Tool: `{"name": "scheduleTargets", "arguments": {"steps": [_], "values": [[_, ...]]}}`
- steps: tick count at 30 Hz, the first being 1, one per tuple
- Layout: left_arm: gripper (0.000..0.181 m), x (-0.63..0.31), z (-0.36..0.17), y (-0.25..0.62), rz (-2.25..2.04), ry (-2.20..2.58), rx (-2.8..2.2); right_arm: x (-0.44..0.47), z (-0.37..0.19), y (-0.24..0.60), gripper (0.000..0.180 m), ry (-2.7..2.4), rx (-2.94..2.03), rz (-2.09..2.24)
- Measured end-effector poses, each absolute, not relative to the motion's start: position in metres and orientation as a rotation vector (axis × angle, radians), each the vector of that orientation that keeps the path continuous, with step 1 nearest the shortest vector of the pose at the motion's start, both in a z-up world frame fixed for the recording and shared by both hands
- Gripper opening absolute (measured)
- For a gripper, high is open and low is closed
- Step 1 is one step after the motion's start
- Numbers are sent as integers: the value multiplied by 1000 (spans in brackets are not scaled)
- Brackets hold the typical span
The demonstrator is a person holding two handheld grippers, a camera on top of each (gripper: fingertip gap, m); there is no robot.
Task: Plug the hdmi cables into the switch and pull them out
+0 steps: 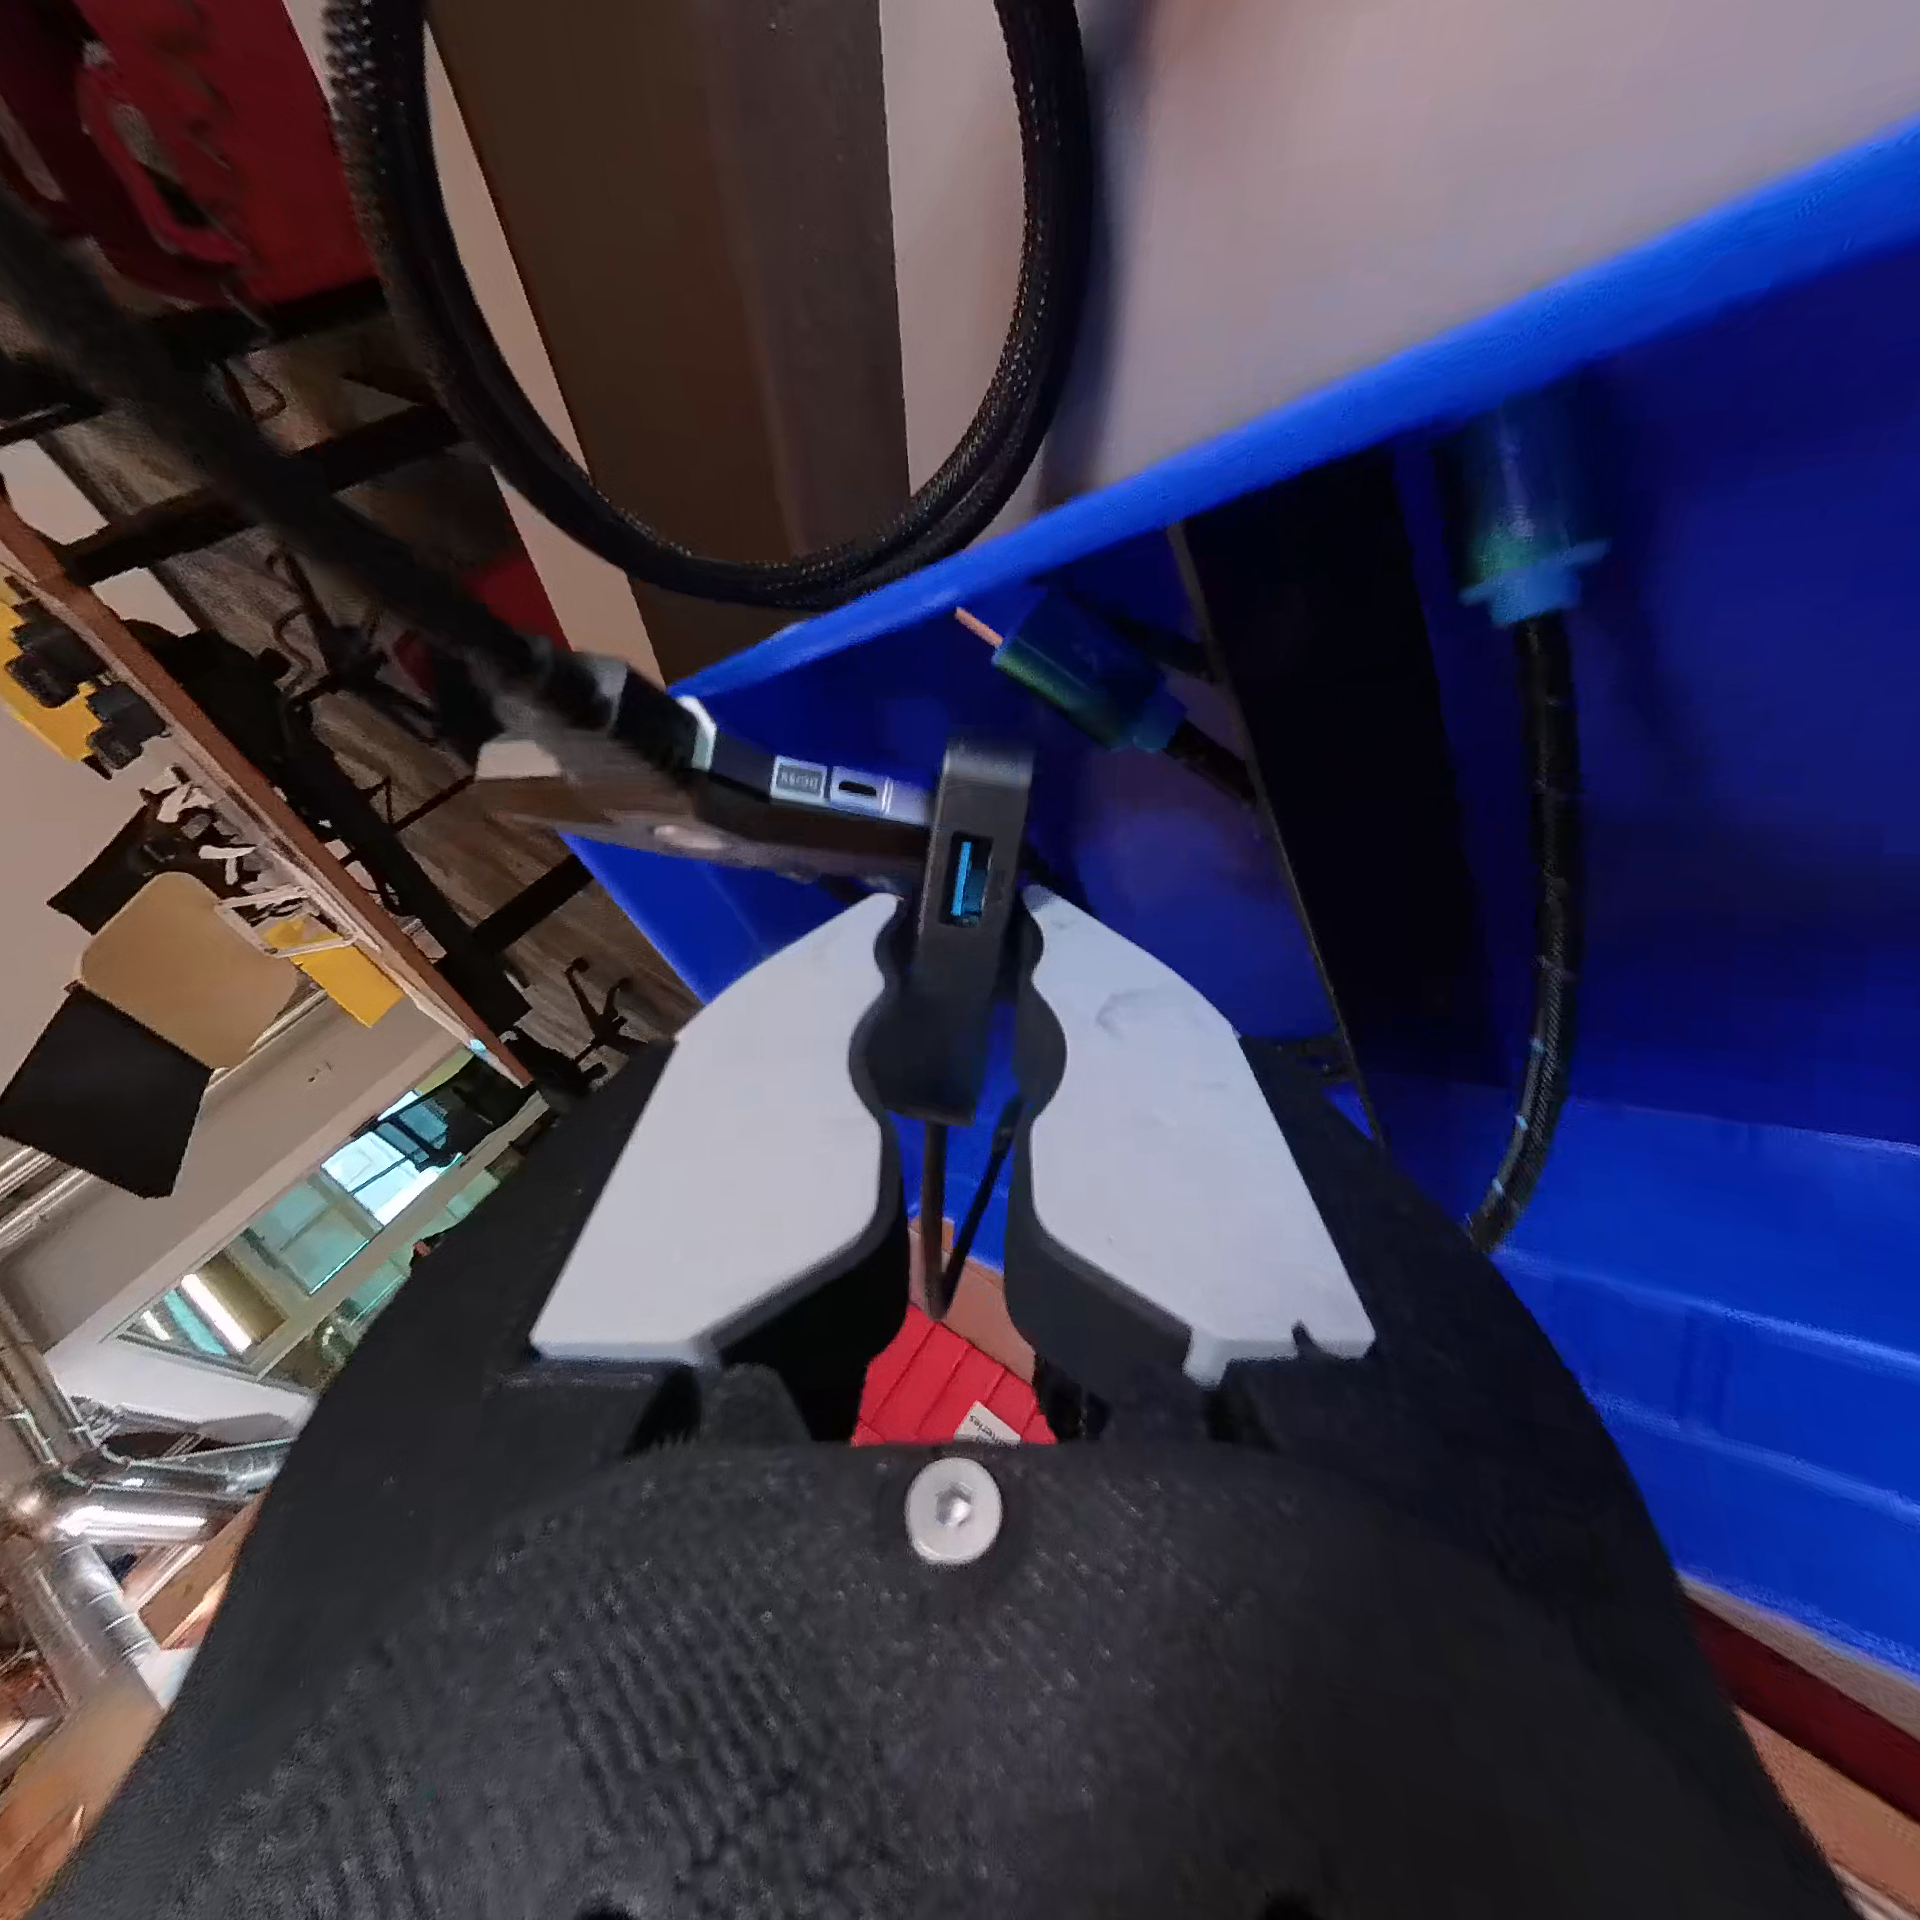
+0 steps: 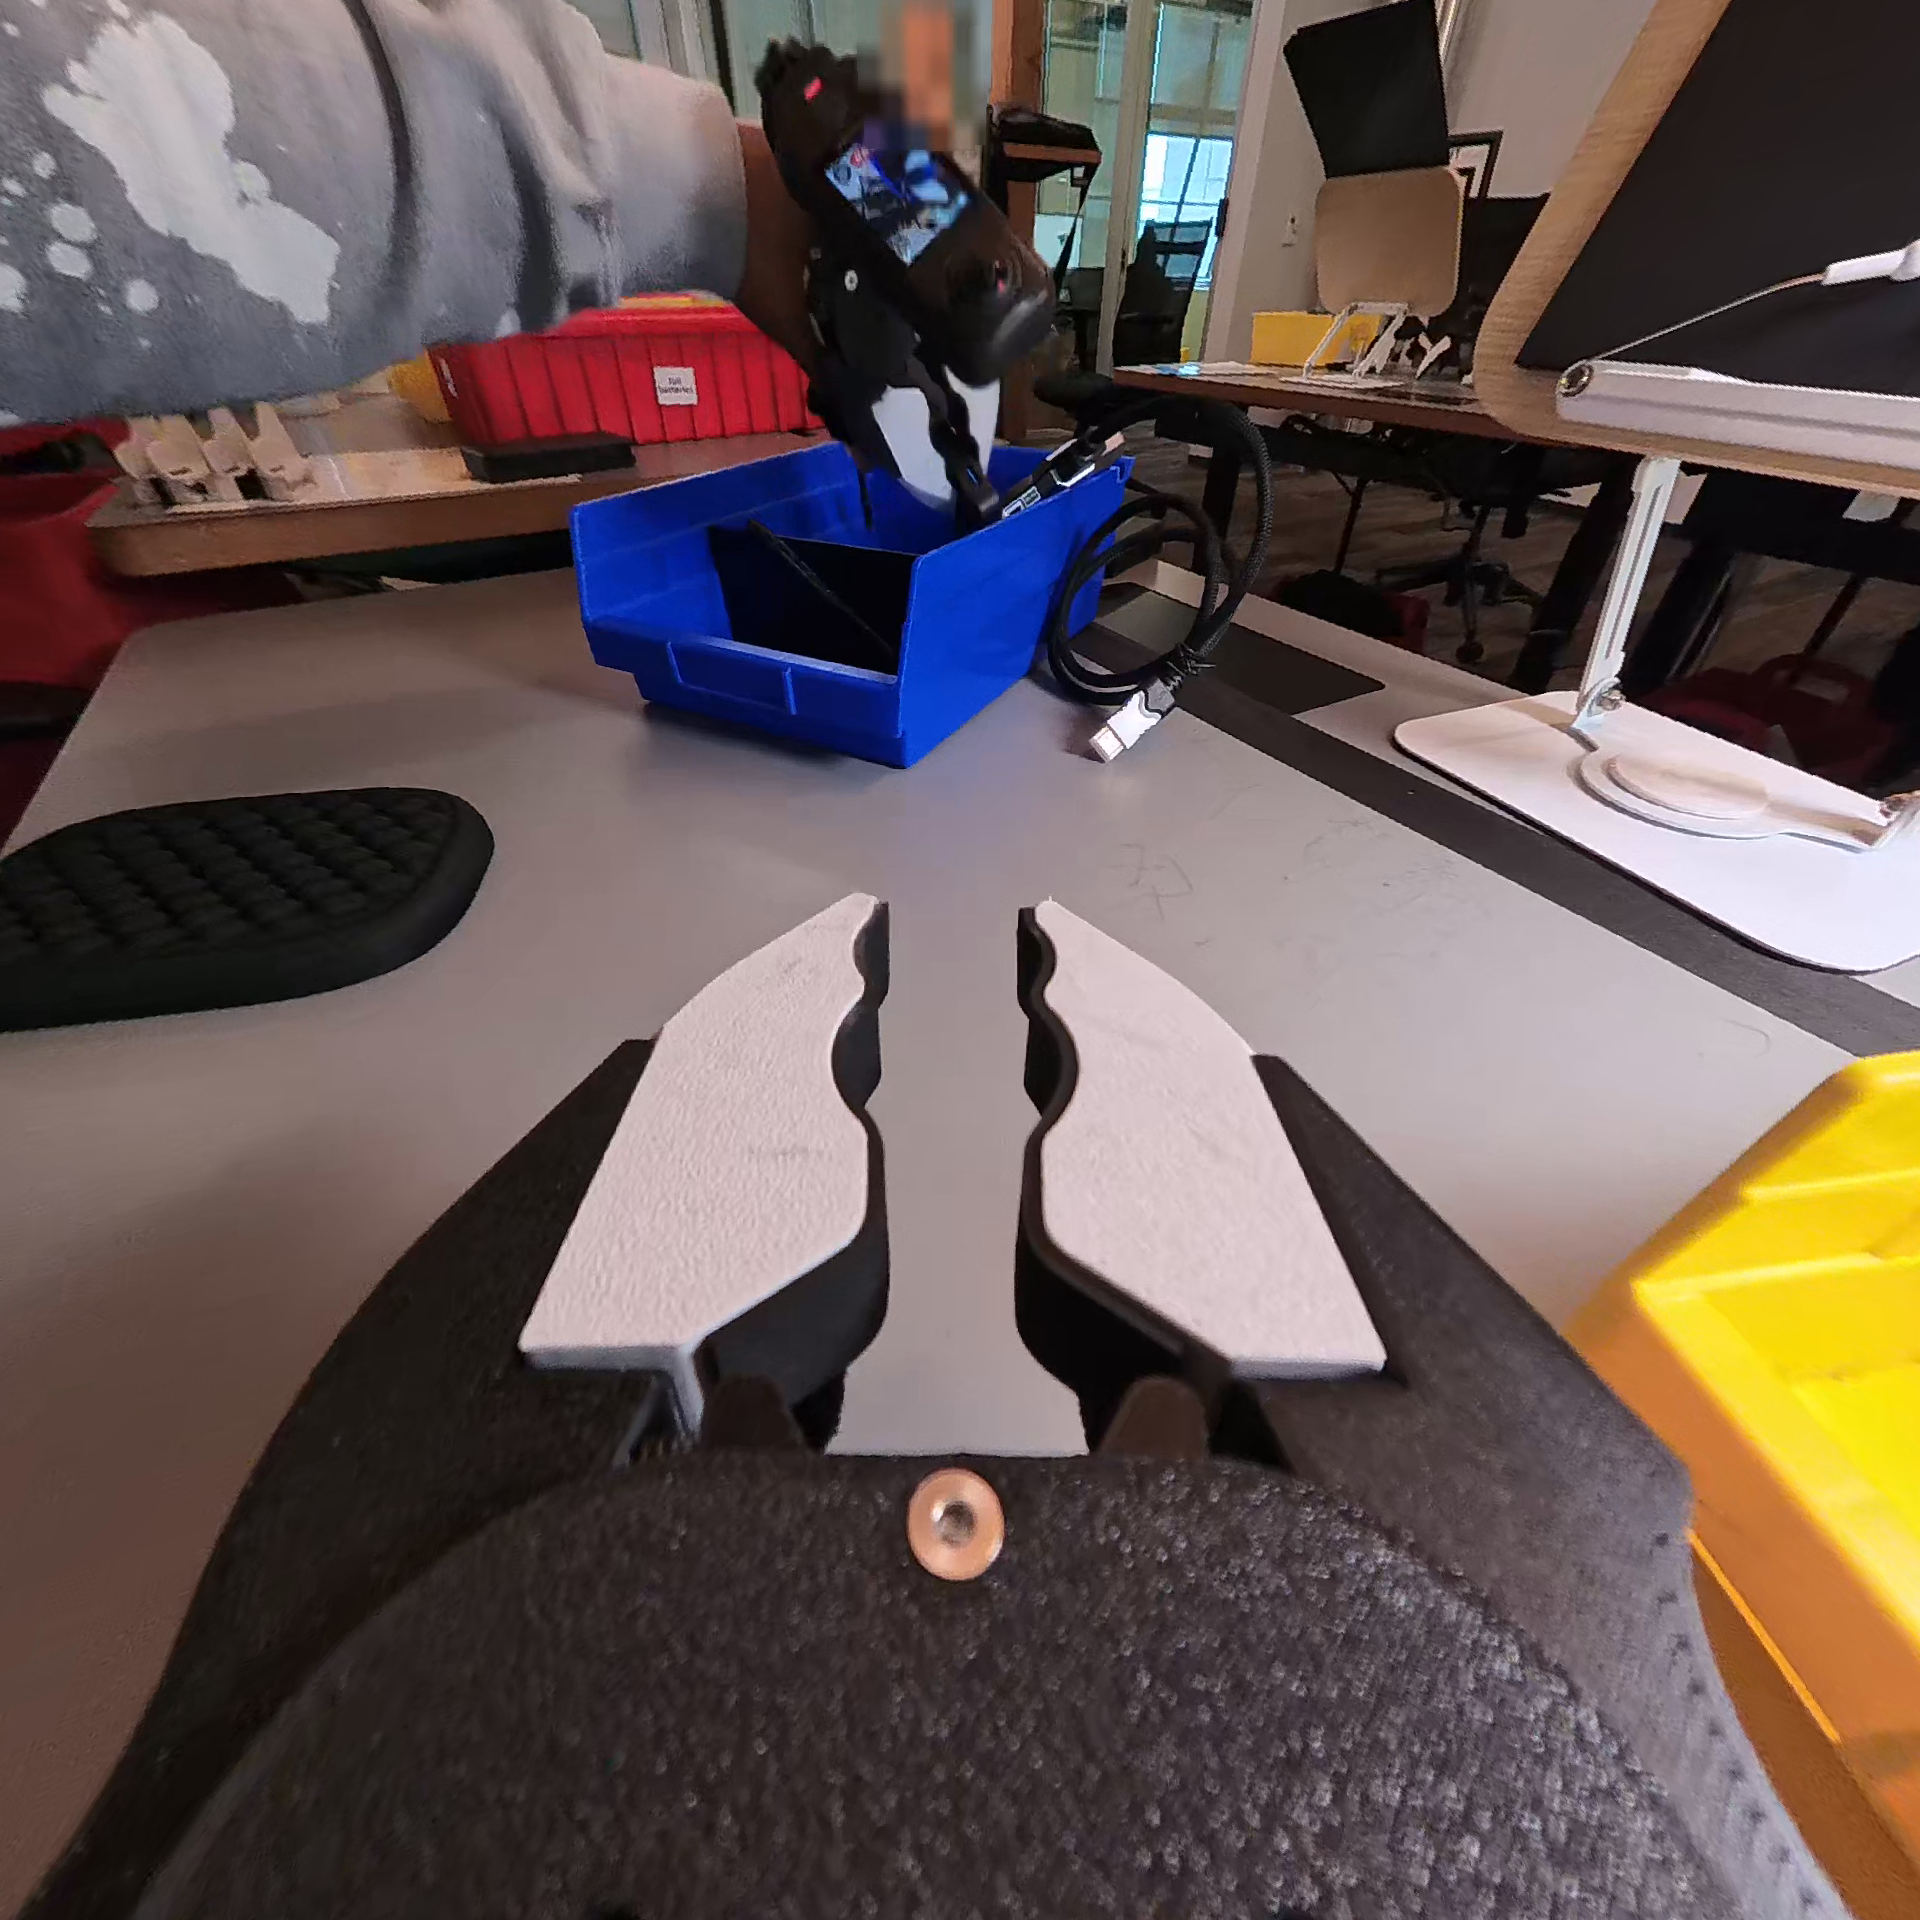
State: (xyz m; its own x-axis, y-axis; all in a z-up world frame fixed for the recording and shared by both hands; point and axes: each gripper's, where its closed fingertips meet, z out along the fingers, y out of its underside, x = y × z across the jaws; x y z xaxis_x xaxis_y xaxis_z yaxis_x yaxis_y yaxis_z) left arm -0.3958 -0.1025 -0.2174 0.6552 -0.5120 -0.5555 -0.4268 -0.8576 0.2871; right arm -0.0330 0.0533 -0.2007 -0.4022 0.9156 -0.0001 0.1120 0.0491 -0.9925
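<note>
My left gripper [image 1: 961, 914] is shut on the dark switch [image 1: 831, 790], pinching the end that has a blue port, and holds it above the blue bin [image 1: 1714, 1299]. A black braided HDMI cable [image 1: 436, 364] loops away from a plug [image 1: 623, 717] that sits at the switch's far end and looks plugged in, though it is blurred. My right gripper [image 2: 954, 914] is open and empty, low over the grey table [image 2: 1247, 987]. In the right wrist view the left gripper [image 2: 935, 447] holds the switch [image 2: 1060, 473] over the bin [image 2: 831, 665]. The cable's loose silver plug [image 2: 1127, 727] lies on the table.
Two more cables with blue-green plugs [image 1: 1091, 686] [image 1: 1527, 520] lie in the bin beside a black divider [image 1: 1330, 727]. A yellow bin [image 2: 1787, 1351] is at my right, a black pad [image 2: 208, 894] at left, a white stand [image 2: 1662, 810] far right. A person's sleeve [image 2: 312, 187] is above.
</note>
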Motion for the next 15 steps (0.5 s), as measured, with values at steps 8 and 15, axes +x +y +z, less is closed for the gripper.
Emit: {"name": "scheduleTargets", "arguments": {"steps": [8, 15], "values": [[15, -377, -117, -126, -1049, -649, 2929, -34, -201, 51, 19, -1616, -1063, 1450], [15, -362, -12, -146, -1342, -495, 3113, -33, -197, 50, 18, -1602, -1062, 1436]]}}
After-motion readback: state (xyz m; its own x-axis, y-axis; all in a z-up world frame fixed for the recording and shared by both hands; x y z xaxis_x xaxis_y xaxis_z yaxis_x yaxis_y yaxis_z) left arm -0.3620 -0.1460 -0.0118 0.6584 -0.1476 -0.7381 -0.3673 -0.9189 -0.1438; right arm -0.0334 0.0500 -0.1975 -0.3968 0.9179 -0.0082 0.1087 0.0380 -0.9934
